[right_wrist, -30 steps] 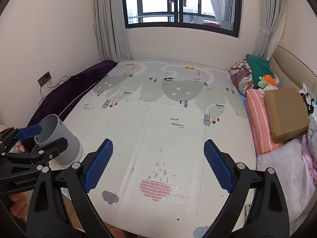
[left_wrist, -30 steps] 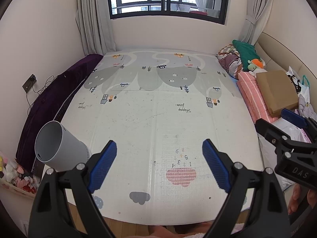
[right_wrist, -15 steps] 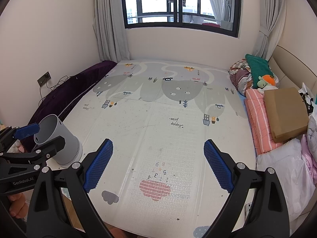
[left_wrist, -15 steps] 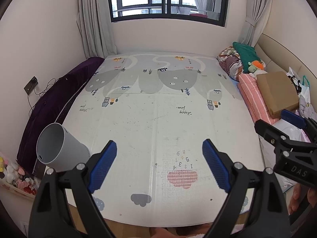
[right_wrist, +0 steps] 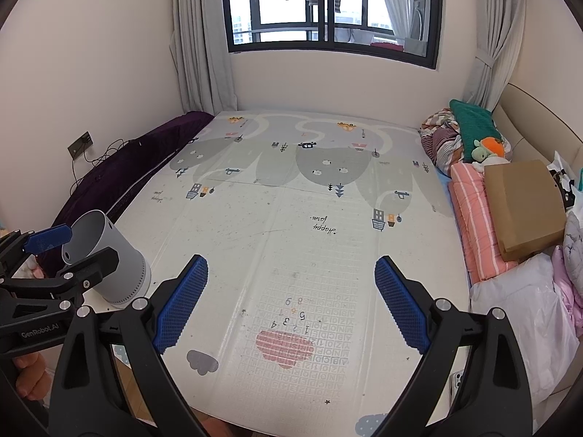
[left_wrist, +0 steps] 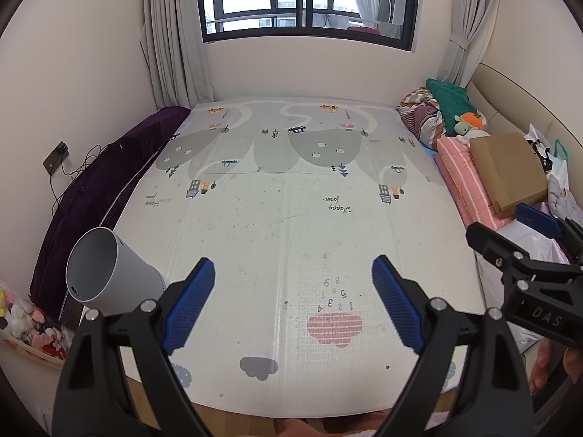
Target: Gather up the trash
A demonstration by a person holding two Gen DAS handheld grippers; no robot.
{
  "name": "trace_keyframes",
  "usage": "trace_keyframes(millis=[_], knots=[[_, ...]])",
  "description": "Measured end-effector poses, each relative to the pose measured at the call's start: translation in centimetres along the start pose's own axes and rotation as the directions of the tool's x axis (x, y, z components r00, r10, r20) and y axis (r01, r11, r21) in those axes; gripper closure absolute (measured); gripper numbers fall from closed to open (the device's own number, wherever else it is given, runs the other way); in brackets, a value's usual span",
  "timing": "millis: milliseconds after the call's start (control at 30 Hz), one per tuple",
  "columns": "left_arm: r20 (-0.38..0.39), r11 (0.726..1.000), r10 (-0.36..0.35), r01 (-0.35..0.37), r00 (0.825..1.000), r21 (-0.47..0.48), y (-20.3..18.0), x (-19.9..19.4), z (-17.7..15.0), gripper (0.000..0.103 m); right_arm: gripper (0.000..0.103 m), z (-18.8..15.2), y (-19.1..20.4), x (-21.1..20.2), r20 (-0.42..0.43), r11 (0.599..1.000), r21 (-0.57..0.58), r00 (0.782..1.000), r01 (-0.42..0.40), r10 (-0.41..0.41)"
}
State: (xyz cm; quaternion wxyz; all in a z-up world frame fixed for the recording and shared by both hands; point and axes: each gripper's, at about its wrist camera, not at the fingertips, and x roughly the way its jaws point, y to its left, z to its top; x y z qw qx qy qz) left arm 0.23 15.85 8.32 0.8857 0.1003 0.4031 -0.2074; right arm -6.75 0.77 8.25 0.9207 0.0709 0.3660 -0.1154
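Only the right wrist view shows the bin's (right_wrist: 120,266) base; both hand-held grippers (left_wrist: 291,302) (right_wrist: 291,302) gape empty.

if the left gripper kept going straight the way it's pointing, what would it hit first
Most likely the play mat itself. The left gripper is open with nothing between its pads, aimed down at the printed numbers. The white bin sits off to its left, outside that line, though depth is hard to judge.

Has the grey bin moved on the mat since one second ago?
No. The bin stands at the same spot at the left edge of the mat, beside the purple bedding, as before.
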Motion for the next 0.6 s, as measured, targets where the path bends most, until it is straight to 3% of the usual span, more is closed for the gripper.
trace_keyframes(millis=[600], knots=[[0.006, 1.000, 0.003, -0.003, 1.000, 0.015, -0.24, -0.41, -0.05, 0.015, 0.013, -0.18, 0.05, -0.50, 0.004, 1.000, 0.006, 1.000, 0.007, -0.007]])
